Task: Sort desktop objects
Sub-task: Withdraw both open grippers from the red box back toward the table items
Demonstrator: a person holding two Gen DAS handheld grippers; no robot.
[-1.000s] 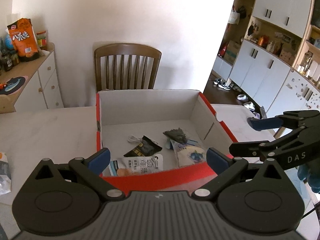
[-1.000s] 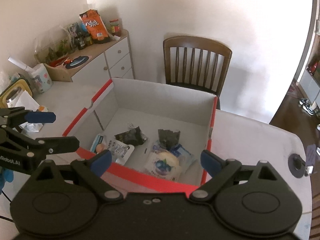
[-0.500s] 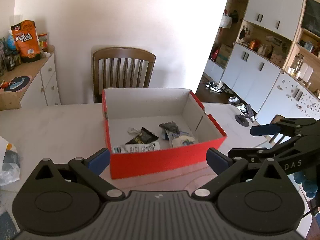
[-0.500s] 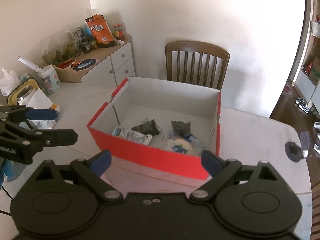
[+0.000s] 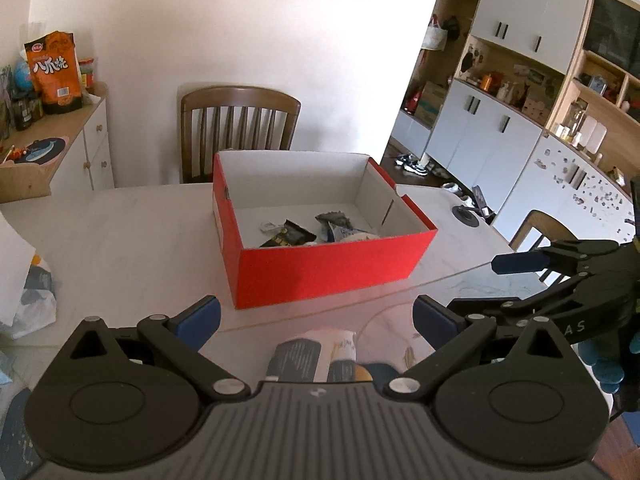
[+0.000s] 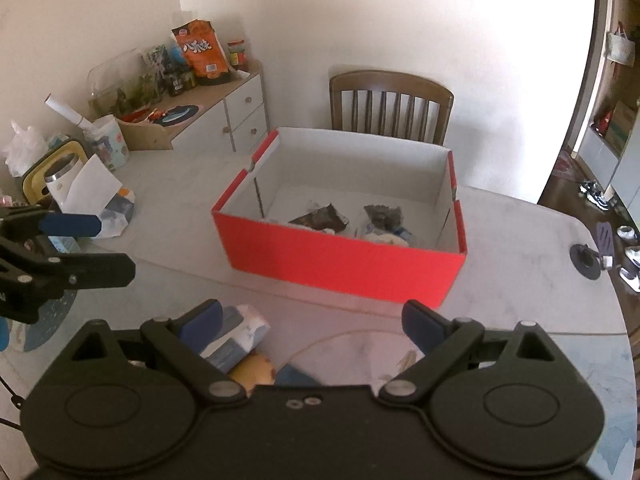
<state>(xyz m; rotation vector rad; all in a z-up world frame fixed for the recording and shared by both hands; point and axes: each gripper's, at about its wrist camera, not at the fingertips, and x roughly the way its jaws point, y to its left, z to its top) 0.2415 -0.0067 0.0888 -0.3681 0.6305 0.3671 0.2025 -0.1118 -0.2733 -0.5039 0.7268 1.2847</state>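
— Blue-padded fingers on your left gripper (image 5: 316, 318) stand wide apart, gripping nothing; a packet (image 5: 316, 354) lies on the table (image 5: 120, 248) just below them.

— And my right gripper (image 6: 312, 322)?

— Your fingers there are spread too, empty. Just under your left finger sits that packet (image 6: 236, 338).

— Where's the box?

— Your red box (image 6: 340, 256) stands on the table beyond both grippers, apart from them, with dark wrappers (image 5: 290, 236) inside. A wooden chair (image 5: 240, 128) stands behind it.

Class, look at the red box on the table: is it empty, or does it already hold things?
Not empty. The red box stands open-topped, and several snack packets lie on its white floor.
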